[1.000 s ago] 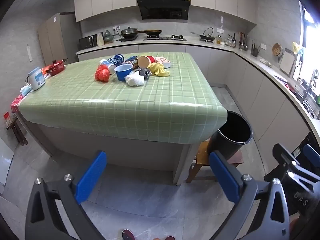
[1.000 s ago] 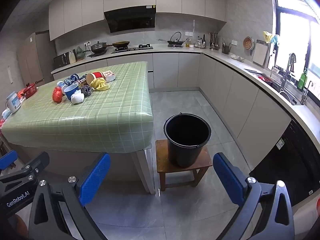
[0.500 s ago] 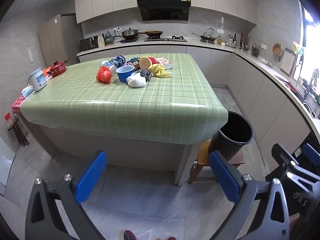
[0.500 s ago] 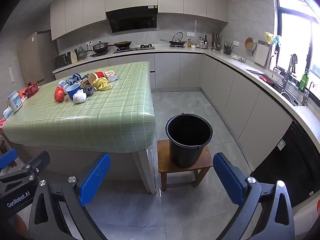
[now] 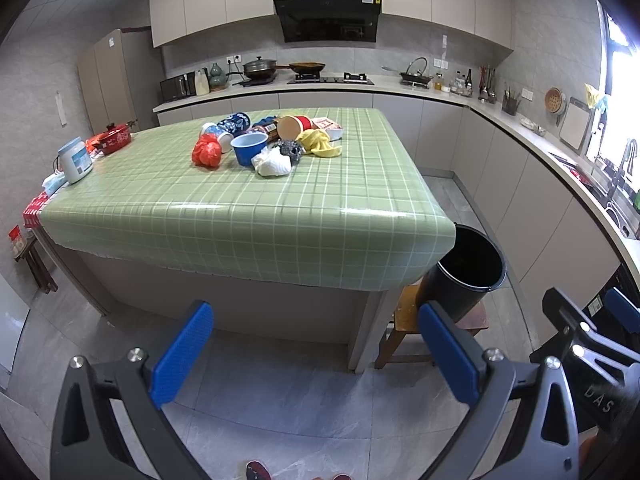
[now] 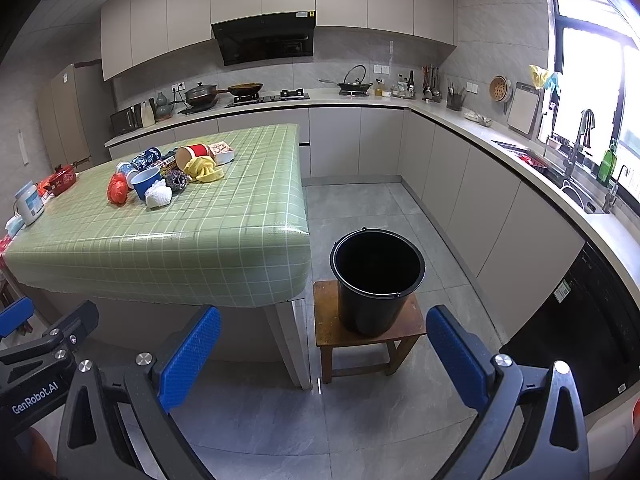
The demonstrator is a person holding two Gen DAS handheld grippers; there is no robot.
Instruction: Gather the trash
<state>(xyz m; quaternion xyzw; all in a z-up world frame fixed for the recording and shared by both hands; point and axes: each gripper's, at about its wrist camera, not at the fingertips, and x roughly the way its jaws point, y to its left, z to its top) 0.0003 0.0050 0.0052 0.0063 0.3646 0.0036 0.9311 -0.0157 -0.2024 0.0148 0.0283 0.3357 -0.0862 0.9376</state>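
A kitchen with grey cabinets is seen from the left wrist, with a table [image 5: 248,216] under a green checked cloth at its centre. Trash is piled at the far end: a red bag [image 5: 207,151], a blue bowl [image 5: 249,148], a white wad [image 5: 273,165] and a yellow cloth [image 5: 319,142]. The left gripper [image 5: 316,354] is held wide open and empty above the floor.

From the right wrist, a black bucket [image 6: 377,280] is seen on a wooden stool [image 6: 328,320] beside the table corner. The right gripper [image 6: 323,354] is likewise spread open, nothing held.

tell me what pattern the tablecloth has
Light green with a white grid check; the tablecloth shows best in the left wrist view.
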